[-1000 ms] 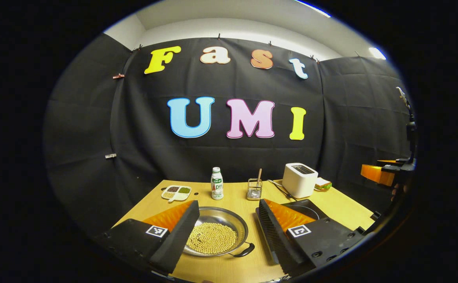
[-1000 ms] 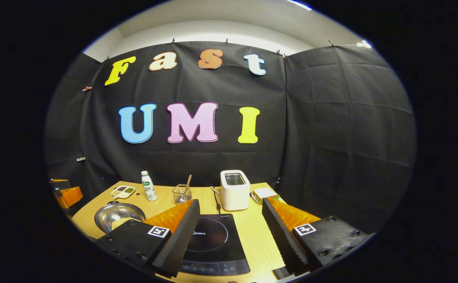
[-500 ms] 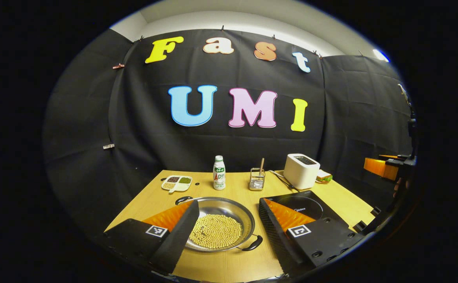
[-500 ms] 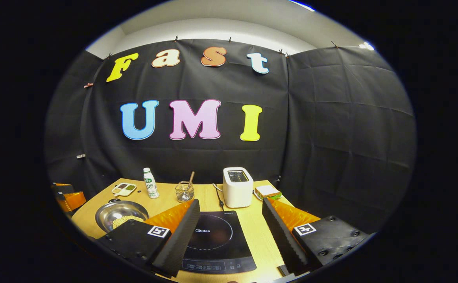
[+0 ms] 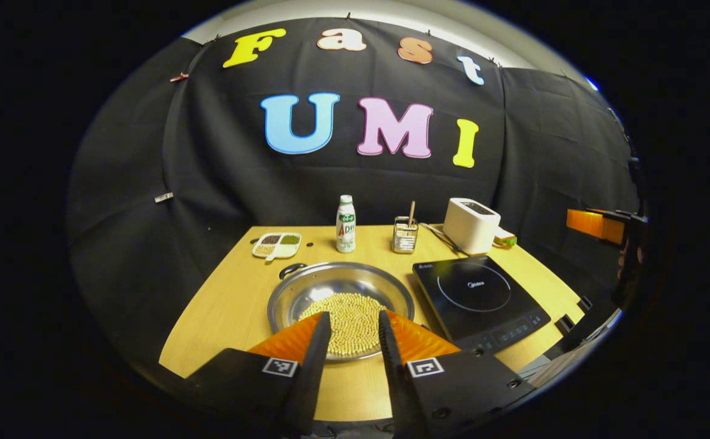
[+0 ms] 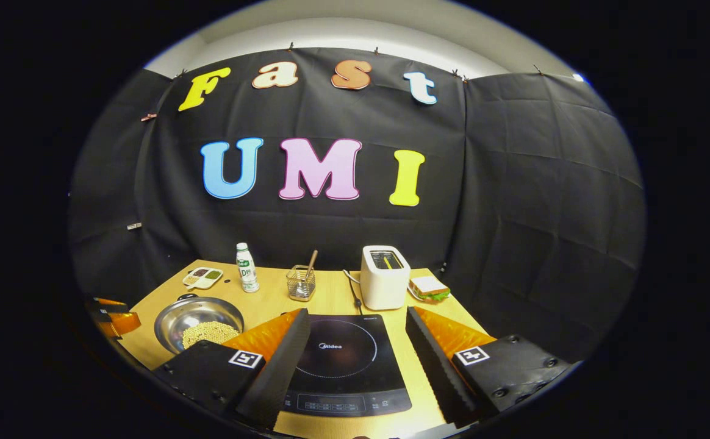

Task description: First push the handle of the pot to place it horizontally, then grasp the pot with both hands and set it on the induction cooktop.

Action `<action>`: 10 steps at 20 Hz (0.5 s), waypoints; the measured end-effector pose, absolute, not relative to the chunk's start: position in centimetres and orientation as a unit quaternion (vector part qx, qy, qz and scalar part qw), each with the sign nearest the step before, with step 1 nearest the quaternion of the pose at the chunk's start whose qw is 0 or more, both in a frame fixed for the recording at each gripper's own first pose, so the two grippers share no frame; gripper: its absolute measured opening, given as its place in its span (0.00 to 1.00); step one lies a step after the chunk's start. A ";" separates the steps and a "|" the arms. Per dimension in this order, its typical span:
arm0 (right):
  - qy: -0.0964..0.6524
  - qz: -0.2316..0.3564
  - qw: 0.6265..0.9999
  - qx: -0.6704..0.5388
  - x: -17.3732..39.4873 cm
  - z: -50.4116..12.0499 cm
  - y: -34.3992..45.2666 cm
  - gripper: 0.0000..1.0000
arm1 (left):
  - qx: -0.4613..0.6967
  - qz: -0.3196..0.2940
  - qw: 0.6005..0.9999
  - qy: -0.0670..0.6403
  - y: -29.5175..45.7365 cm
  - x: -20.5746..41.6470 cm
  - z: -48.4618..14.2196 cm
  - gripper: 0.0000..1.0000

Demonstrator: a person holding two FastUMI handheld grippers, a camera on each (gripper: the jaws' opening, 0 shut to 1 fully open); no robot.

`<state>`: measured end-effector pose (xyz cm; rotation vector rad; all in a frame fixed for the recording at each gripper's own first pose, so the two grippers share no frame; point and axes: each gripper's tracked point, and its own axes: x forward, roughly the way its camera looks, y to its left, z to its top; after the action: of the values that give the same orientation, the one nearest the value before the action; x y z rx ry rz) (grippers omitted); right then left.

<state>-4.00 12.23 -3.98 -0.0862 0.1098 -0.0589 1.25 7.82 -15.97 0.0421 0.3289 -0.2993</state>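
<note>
Your left gripper [image 5: 355, 326] hangs over the near rim of the pot [image 5: 341, 294], fingers drawn close with a narrow gap, holding nothing. The pot sits on the desk [image 5: 227, 311] toward its left edge, just beside the cooktop [image 5: 480, 296]; one handle [image 5: 291, 268] points to the far edge. Your right gripper [image 6: 358, 329] hovers above the cooktop's near edge, fingers wide apart.

left gripper [image 5: 355, 323] fingers now narrowed from wide apart, pulled back from the pot [image 5: 341, 295]
</note>
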 end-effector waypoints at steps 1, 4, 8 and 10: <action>0.053 -0.026 0.997 -0.045 -3.9 -3.9 12.6 0.97 | 0.021 -0.157 0.971 0.178 7.9 0.9 -16.8 0.48; 0.048 -0.028 0.998 -0.042 -3.4 -3.9 12.8 0.98 | 0.020 -0.176 0.957 0.228 8.2 -0.1 -19.7 0.27; 0.053 -0.027 0.998 -0.037 -2.6 -4.8 12.7 0.98 | 0.020 -0.184 0.940 0.287 7.8 -0.1 -22.9 0.05; 0.056 -0.030 0.997 -0.034 -2.0 -5.1 12.0 0.98 | 0.025 -0.195 0.927 0.318 7.2 -0.4 -24.4 0.05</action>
<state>-2.05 12.03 -5.08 -0.0689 0.1117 -0.0603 -0.41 7.15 -24.43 0.0505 0.6517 -0.4005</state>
